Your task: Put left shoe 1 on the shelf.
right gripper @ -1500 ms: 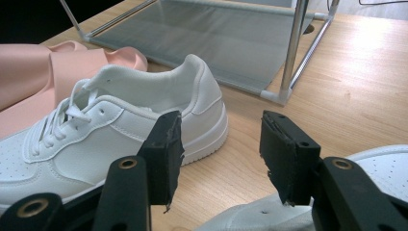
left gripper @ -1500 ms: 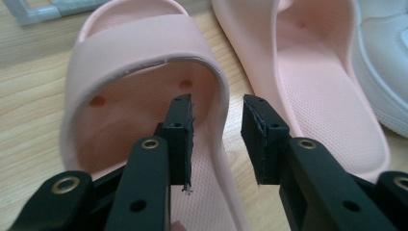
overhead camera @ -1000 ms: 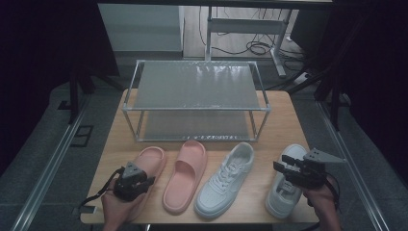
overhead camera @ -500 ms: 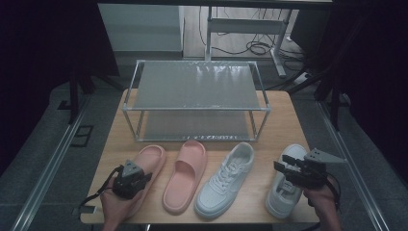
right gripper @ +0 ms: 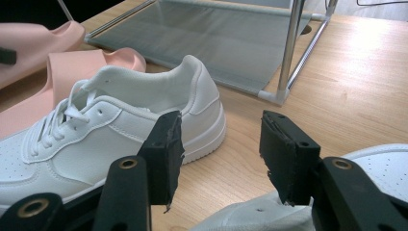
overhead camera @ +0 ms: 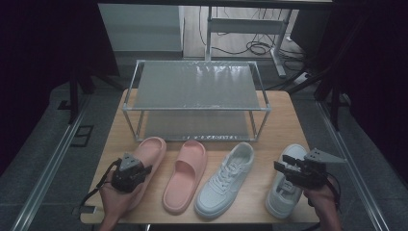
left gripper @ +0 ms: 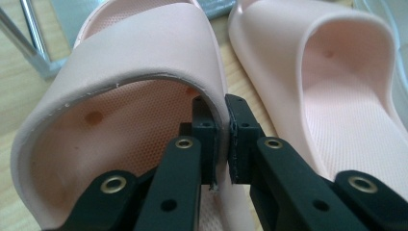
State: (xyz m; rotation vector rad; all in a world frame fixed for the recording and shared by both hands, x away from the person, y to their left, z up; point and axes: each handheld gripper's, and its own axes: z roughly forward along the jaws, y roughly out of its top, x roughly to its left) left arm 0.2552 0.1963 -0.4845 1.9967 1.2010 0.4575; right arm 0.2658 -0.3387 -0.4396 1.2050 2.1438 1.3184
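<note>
Four shoes lie in a row on the wooden table [overhead camera: 284, 120]. My left gripper [overhead camera: 137, 168] is over the left pink slipper [overhead camera: 151, 147]. In the left gripper view my left gripper [left gripper: 222, 139] is shut on the right edge of that slipper's strap [left gripper: 144, 53], one jaw inside and one outside. The second pink slipper [overhead camera: 185, 175] lies beside it [left gripper: 337, 96]. My right gripper [overhead camera: 284, 168] hovers open above the right white sneaker [overhead camera: 284, 197]. Nothing sits between its fingers [right gripper: 221, 149]. The left white sneaker [right gripper: 96, 144] lies just ahead of its jaws.
A two-tier metal shoe rack [overhead camera: 197, 86] with grey mesh shelves stands at the back of the table, both shelves bare. Its lower shelf and a corner leg [right gripper: 288, 53] show past the right gripper. Dark floor and cables lie beyond.
My left gripper has edged slightly forward over the left pink slipper. The right gripper has barely moved.
</note>
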